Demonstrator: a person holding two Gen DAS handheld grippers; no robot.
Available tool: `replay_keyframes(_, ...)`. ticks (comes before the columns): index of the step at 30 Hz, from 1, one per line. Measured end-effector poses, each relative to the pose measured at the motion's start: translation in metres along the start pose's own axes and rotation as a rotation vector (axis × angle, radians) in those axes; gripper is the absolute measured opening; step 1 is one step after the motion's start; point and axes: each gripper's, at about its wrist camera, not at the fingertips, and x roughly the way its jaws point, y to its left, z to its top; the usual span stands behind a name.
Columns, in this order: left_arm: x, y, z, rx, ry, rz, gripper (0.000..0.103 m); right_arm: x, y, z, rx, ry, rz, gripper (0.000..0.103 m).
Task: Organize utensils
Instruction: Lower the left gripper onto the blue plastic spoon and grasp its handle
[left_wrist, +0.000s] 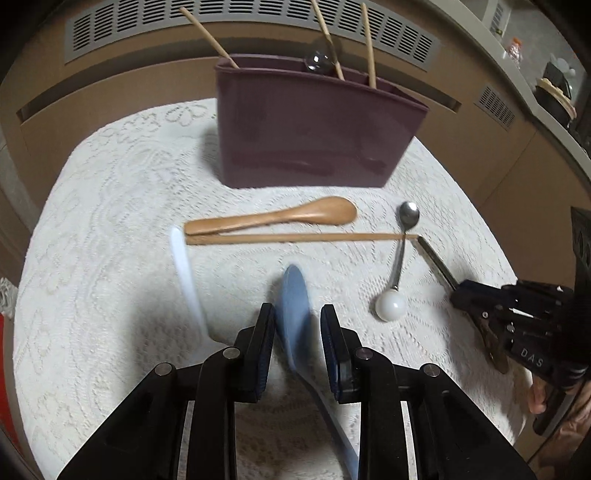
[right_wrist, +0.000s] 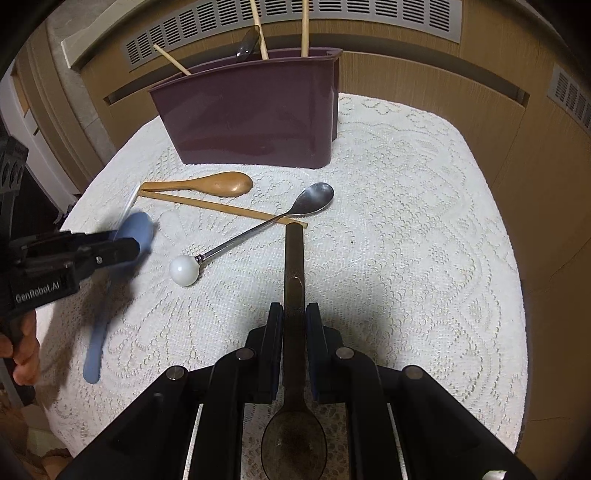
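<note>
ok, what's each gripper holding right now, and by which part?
Right gripper is shut on the dark spoon, gripping its handle near the bowl. Left gripper straddles the blue spoon at its bowl; motion blur hides whether the pads clamp it.

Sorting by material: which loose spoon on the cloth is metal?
The spoon with the white ball end, its shiny bowl beside the chopstick; the wooden spoon is tan.
</note>
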Motion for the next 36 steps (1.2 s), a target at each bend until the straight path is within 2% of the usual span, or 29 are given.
replay_keyframes(3, -0.001, -0.004, -0.002, 0.007, 0.004, -0.003, 0.026, 0.002, -0.003, 0.005, 0.021, 0.003, 0.017, 0.014)
replay_keyframes(10, 0.004, -0.003, -0.001, 0.007, 0.028, 0.017, 0.026, 0.018, 0.01, 0.018, -0.028, 0.02, -0.023, 0.016)
replay_keyframes(13, 0.008, -0.002, 0.001, -0.003, 0.044, 0.025, 0.027, 0.019, 0.016, 0.019, -0.059, 0.001, -0.054, 0.016)
replay_keyframes(16, 0.012, -0.004, 0.005, 0.0, 0.054, 0.041, 0.027, 0.02, 0.021, 0.019, -0.085, -0.002, -0.065, 0.012)
replay_keyframes(19, 0.016, -0.003, 0.009, -0.004, 0.062, 0.05, 0.028, 0.018, 0.02, 0.018, -0.084, -0.005, -0.059, 0.012)
replay_keyframes(21, 0.019, -0.004, 0.013, -0.006, 0.072, 0.049, 0.032, 0.014, 0.019, 0.017, -0.08, -0.014, -0.056, 0.012)
replay_keyframes(23, 0.021, -0.009, 0.016, 0.008, 0.089, 0.034, 0.051, 0.011, 0.018, 0.016, -0.076, -0.021, -0.055, 0.012)
replay_keyframes(25, 0.024, -0.016, 0.017, 0.03, 0.1, 0.025, 0.06, 0.009, 0.018, 0.016, -0.074, -0.024, -0.053, 0.012)
replay_keyframes(27, 0.027, -0.023, 0.017, 0.057, 0.092, 0.049, 0.06, 0.007, 0.017, 0.015, -0.074, -0.033, -0.058, 0.012)
replay_keyframes(30, 0.028, -0.02, 0.02, 0.04, 0.073, 0.046, 0.058, 0.002, 0.015, 0.013, -0.076, -0.047, -0.058, 0.012)
replay_keyframes(32, 0.027, -0.017, 0.02, 0.041, 0.061, 0.073, 0.042, 0.0, 0.013, 0.013, -0.076, -0.053, -0.054, 0.012)
replay_keyframes(35, 0.025, -0.009, 0.019, 0.028, 0.038, 0.092, 0.028, -0.004, 0.009, 0.013, -0.071, -0.067, -0.038, 0.012)
replay_keyframes(36, 0.023, -0.005, 0.017, 0.019, 0.029, 0.082, 0.028, -0.007, 0.007, 0.013, -0.063, -0.072, -0.024, 0.012)
